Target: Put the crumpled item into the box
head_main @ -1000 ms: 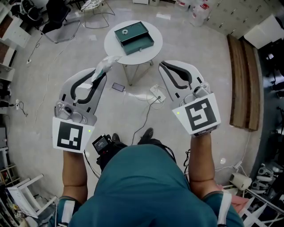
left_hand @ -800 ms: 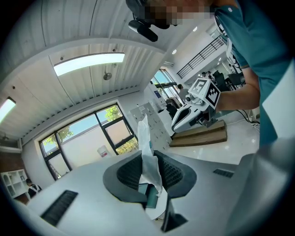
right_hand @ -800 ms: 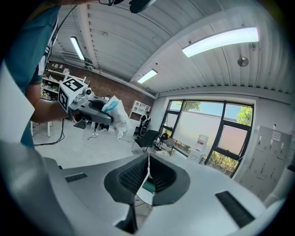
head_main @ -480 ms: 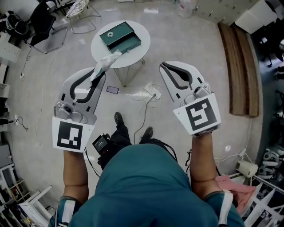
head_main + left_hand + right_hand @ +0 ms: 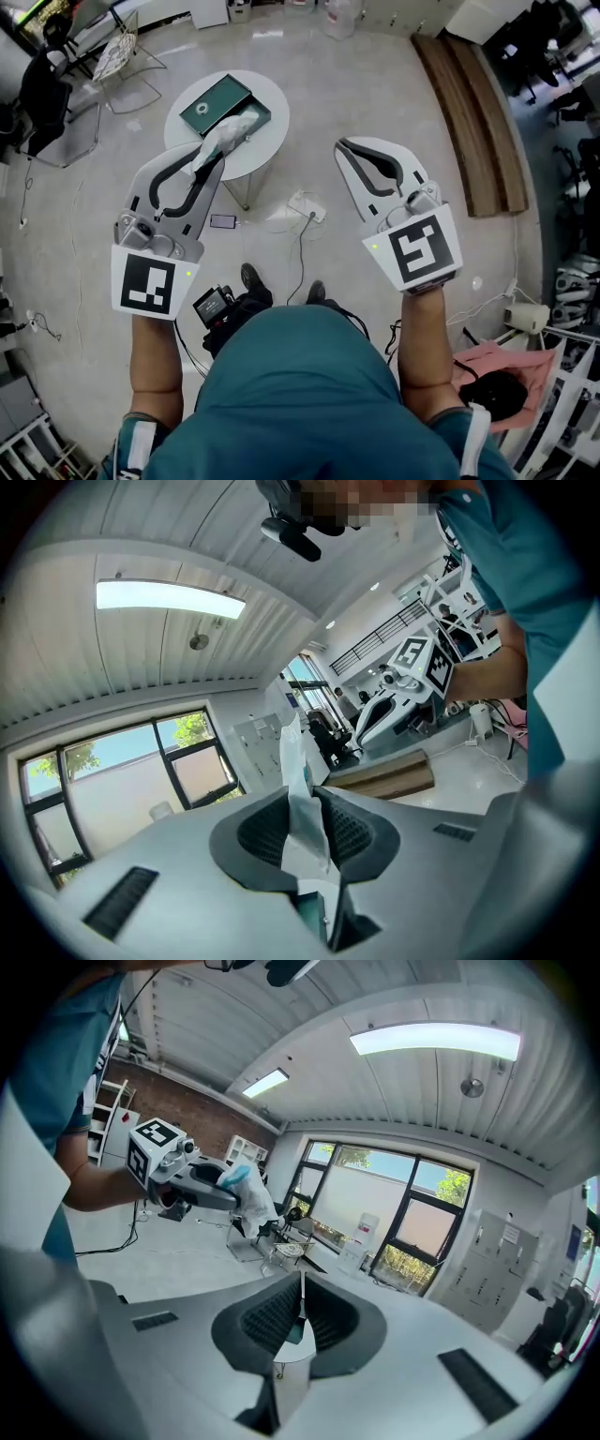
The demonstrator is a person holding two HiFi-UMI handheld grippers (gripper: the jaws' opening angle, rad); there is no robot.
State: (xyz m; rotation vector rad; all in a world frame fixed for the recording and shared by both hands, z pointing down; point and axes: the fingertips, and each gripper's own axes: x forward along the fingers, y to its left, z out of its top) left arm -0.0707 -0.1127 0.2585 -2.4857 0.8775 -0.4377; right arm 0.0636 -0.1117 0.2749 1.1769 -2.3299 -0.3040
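My left gripper [image 5: 208, 155] is shut on a crumpled white item [image 5: 228, 139] that sticks out past its tips. In the head view the item's far end overlaps the open dark green box [image 5: 208, 101], which lies on a small round white table [image 5: 272, 98] far below. In the left gripper view the crumpled item [image 5: 302, 808] is pinched between the dark pads [image 5: 356, 834] and rises above them. My right gripper [image 5: 343, 148] hangs to the right of the table, shut and empty. Its own view shows the closed jaws, and the left gripper [image 5: 192, 1183] carrying the item [image 5: 251, 1202].
A long wooden bench [image 5: 469, 122] runs along the right. A wire chair [image 5: 122, 58] stands at the upper left. A power strip with cables [image 5: 306, 207] and a phone [image 5: 222, 222] lie on the floor by the table's leg. A pink cloth [image 5: 492, 361] lies at lower right.
The table and box have slid left and down in the head view, so the crumpled item's tip now overlaps the box. Both grippers keep their pose and grip.
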